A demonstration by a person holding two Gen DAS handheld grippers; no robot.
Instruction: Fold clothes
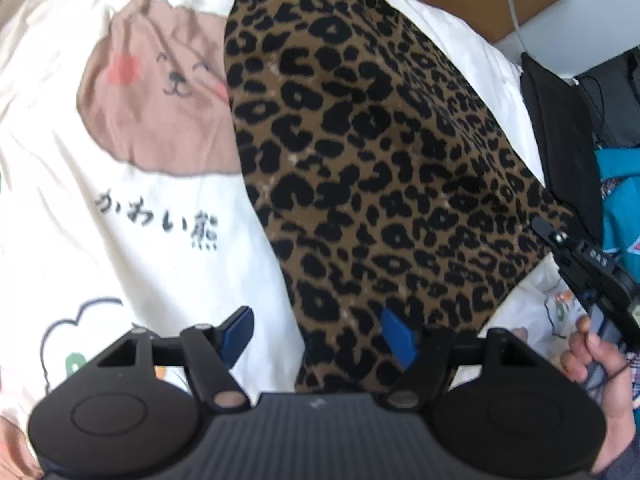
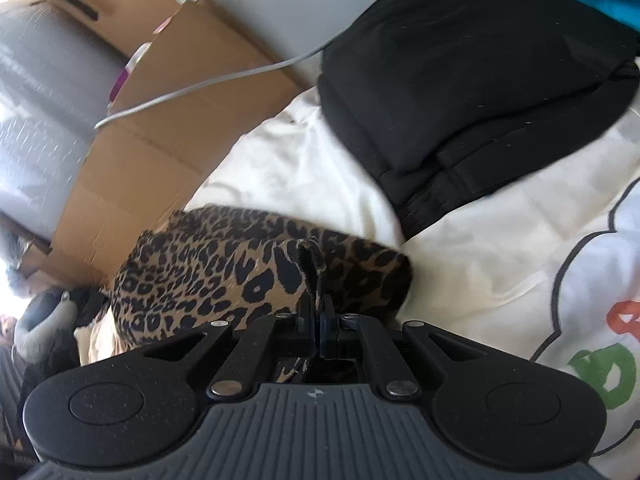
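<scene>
A leopard-print garment (image 1: 368,152) lies stretched over a white bedcover printed with a bear (image 1: 160,92). My left gripper (image 1: 316,338) is open at the garment's near end, its blue pads spread, the right pad over the cloth and the left pad over the bedcover. In the left wrist view the right gripper (image 1: 540,226) shows at the garment's right corner, held by a hand (image 1: 600,356). In the right wrist view my right gripper (image 2: 318,312) is shut on a pinched fold of the leopard garment (image 2: 224,264), which bunches up just ahead of the fingers.
A folded black garment (image 2: 472,80) lies on the bedcover (image 2: 480,264) to the right. Cardboard boxes (image 2: 160,136) and a grey cable (image 2: 208,84) sit beyond the bed's far edge. Teal fabric (image 1: 620,184) piles at the right side.
</scene>
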